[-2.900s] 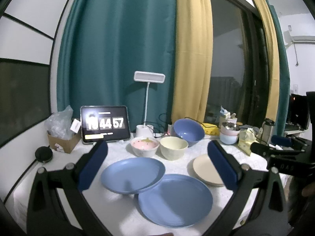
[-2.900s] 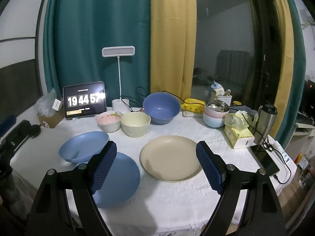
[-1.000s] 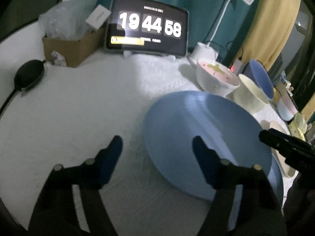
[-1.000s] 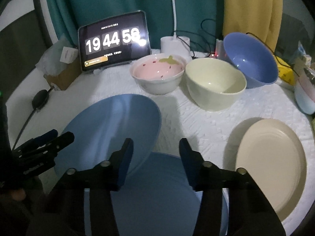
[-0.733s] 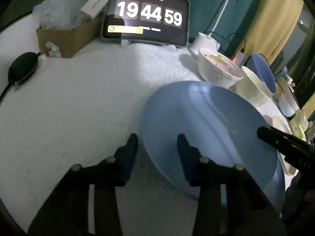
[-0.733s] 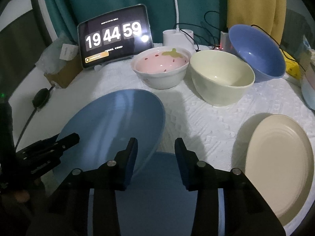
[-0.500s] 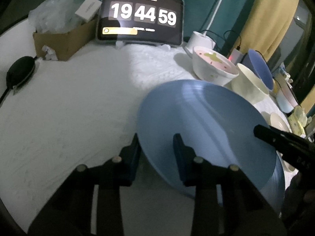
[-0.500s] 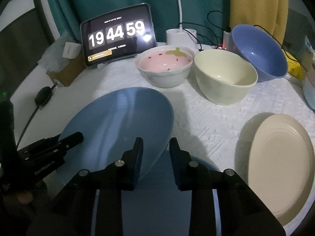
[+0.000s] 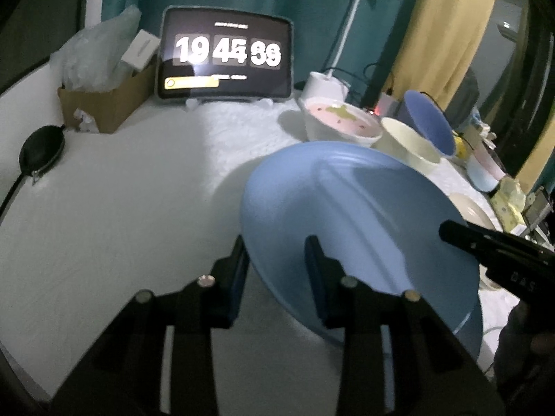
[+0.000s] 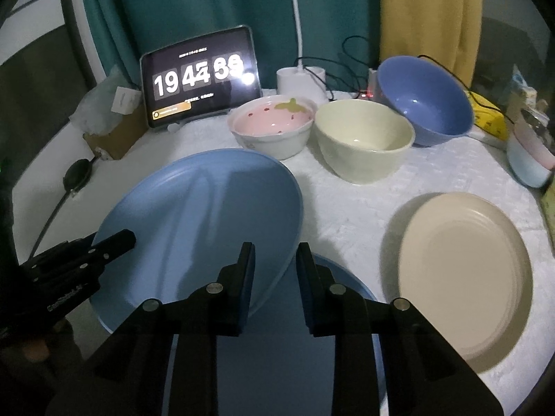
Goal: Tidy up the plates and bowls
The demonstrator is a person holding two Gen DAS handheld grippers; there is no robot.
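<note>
1. The left gripper (image 9: 277, 256) is clamped on the near-left rim of the light blue plate (image 9: 357, 215); its jaws have just been closing, and the rim sits between the pads.
2. The right gripper (image 10: 274, 263) is clamped on the opposite rim of the same light blue plate (image 10: 208, 215); its jaws have likewise just been closing onto that rim.
3. The light blue plate is held tilted between both grippers, partly over a second blue plate (image 10: 347, 287) that lies flat on the white tablecloth (image 10: 347, 215).
4. A beige plate (image 10: 461, 277) lies on the cloth to the right, apart from the blue plates.
5. Behind the plates stand three bowls in a row: a pink strawberry bowl (image 10: 274, 128), a cream bowl (image 10: 364, 138) and a blue bowl (image 10: 426, 100) tipped against its neighbour.
6. A tablet clock (image 10: 201, 76) stands at the rear left, with a white desk lamp base (image 10: 301, 79) beside it.
7. A cardboard box (image 9: 104, 104) and a black round pouch (image 9: 41, 145) sit at the far left.
</note>
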